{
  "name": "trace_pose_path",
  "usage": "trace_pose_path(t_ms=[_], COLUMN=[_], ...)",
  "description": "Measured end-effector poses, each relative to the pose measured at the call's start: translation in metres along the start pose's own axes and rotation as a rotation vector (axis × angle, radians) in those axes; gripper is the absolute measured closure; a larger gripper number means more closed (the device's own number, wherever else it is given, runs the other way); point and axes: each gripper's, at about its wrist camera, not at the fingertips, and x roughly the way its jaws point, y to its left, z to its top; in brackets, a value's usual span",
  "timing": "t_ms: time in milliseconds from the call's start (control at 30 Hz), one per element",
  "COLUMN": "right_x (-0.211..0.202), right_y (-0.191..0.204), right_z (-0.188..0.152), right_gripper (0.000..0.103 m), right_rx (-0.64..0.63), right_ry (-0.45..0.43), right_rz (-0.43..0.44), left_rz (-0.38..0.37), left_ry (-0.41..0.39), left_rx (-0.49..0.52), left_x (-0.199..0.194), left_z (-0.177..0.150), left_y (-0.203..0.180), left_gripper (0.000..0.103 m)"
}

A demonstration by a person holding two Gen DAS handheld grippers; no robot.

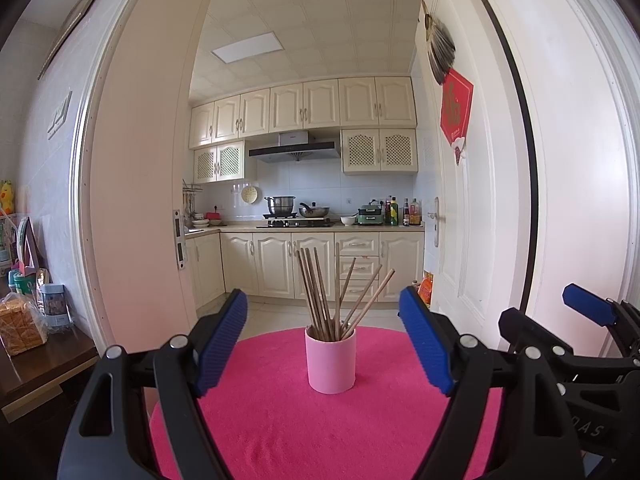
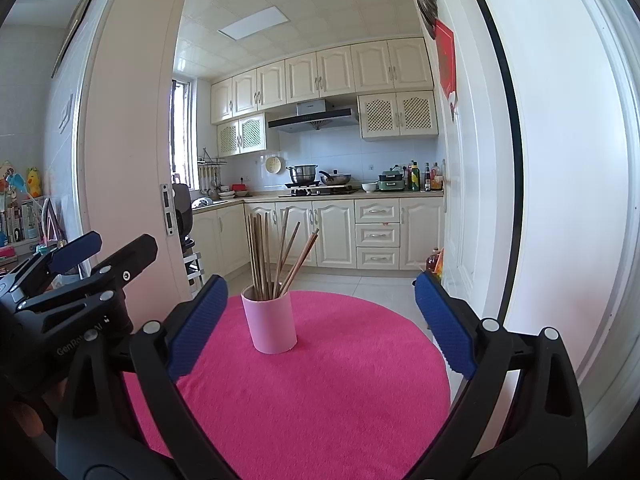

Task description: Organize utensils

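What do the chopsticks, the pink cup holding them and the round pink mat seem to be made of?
Chopsticks: probably wood or bamboo; matte brown, some paler, no shine.
Pink cup: likely plastic or glazed ceramic; smooth, even, softly matte wall. The look leaves it open.
Pink mat: apparently a fabric with short pile, like felt or plush; fuzzy grain, no gloss.

Black gripper frames, ribbed blue fingers [image 1: 224, 340], silver screws

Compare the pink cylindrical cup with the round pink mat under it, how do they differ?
The pink cylindrical cup stands upright, while the round pink mat lies flat. The cup is pale pink and smooth; the mat is hot pink and fuzzy. The cup holds wooden chopsticks; the mat carries only the cup. Both are pink and round in outline.
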Motion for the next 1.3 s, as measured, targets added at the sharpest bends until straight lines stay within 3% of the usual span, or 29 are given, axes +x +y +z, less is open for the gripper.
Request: trace_pose_path(t_ms=[1300], right_x=[-0.0021], right_y=[-0.0023], right_z=[-0.0015], right_gripper=[0.010], right_rx=[-0.001], right_ry=[0.005], right_rz=[0.009], left_rz=[0.007], left_ry=[0.007], left_rx=[-0.006], left_x=[-0.0001], left_z=[-0.0008], left_y=[-0.0015], left_gripper=[0.026])
